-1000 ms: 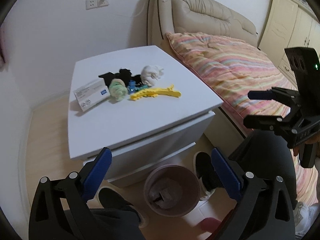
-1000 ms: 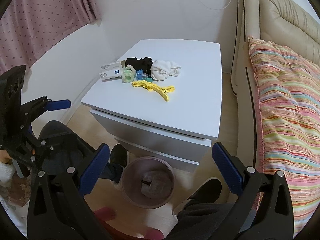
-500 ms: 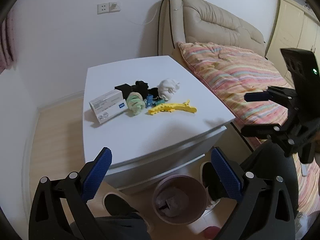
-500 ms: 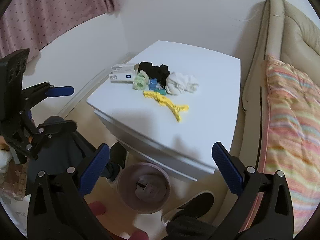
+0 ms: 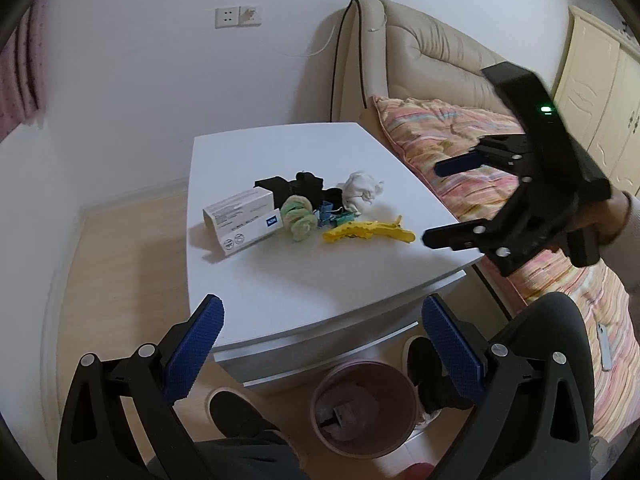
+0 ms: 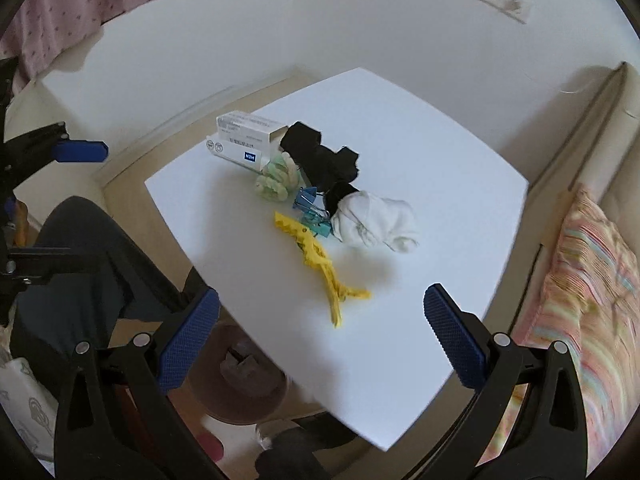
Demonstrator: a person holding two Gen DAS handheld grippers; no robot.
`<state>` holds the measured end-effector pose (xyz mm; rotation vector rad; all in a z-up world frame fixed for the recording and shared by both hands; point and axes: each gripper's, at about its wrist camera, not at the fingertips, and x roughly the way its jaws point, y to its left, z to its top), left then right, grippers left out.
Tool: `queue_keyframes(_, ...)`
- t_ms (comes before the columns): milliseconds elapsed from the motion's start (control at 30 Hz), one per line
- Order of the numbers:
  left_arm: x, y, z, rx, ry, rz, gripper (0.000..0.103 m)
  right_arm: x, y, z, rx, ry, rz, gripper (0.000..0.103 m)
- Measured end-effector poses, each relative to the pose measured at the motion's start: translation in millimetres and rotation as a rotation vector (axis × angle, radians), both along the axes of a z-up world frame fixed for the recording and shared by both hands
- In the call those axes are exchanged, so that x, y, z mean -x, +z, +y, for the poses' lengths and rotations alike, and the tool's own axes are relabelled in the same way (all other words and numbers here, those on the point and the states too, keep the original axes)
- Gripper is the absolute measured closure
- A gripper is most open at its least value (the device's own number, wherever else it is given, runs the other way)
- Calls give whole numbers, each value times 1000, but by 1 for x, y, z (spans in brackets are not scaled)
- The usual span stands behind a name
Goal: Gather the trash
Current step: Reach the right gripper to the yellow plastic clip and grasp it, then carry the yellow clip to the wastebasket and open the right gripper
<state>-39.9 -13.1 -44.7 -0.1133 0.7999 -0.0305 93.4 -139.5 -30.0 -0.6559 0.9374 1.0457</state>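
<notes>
A white nightstand (image 5: pixel 280 280) (image 6: pixel 440 184) holds a cluster: a white medicine box (image 5: pixel 242 220) (image 6: pixel 244 138), a green crumpled wad (image 5: pixel 298 218) (image 6: pixel 276 180), black cloth (image 5: pixel 298 188) (image 6: pixel 320 154), a white crumpled wad (image 5: pixel 362 190) (image 6: pixel 378 220), blue binder clips (image 5: pixel 332 216) (image 6: pixel 312 208) and a yellow hair clip (image 5: pixel 368 233) (image 6: pixel 320 258). A pink trash bin (image 5: pixel 362 408) (image 6: pixel 240 380) stands on the floor before it. My left gripper (image 5: pixel 322 354) is open, low at the front edge. My right gripper (image 6: pixel 320 342) is open above the nightstand's right front part; it also shows in the left wrist view (image 5: pixel 452 204).
A bed with a striped quilt (image 5: pixel 480 168) (image 6: pixel 592 304) and beige headboard (image 5: pixel 420 68) lies to the right. The person's legs and dark shoes (image 5: pixel 236 412) are by the bin. A pink curtain (image 6: pixel 100 0) hangs at the left; a wardrobe (image 5: pixel 600 92) stands behind.
Both grippers have moved up and toward the nightstand. The right gripper has come in over its right front part. Both have stayed open and empty.
</notes>
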Motion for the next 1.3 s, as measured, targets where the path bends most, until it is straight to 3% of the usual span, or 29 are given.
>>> queue_keyframes(200, 0, -1, 7, 4, 11, 1, 8, -15, -21, 19, 45, 65, 41, 4)
queue_keyframes(300, -2, -3, 10, 7, 18, 6, 8, -19, -29, 26, 64, 89, 67, 28)
queue_keyframes(367, -2, -5, 11, 12, 19, 10, 8, -18, -35, 29, 80, 108, 72, 32)
queue_keyframes(433, -3, -6, 12, 14, 20, 12, 8, -19, -39, 32, 91, 121, 81, 45)
queue_keyframes(567, -4, -8, 14, 18, 19, 16, 8, -22, -48, 35, 109, 120, 83, 56)
queue_keyframes(800, -4, -10, 15, 23, 24, 20, 8, -25, -53, 33, 109, 127, 92, 89)
queue_keyframes(900, -4, -11, 15, 28, 22, 23, 8, -23, -52, 32, 105, 135, 87, 94)
queue_keyframes(1300, -5, -6, 11, 18, 13, 12, 8, -7, -26, 10, 20, 95, 71, 94)
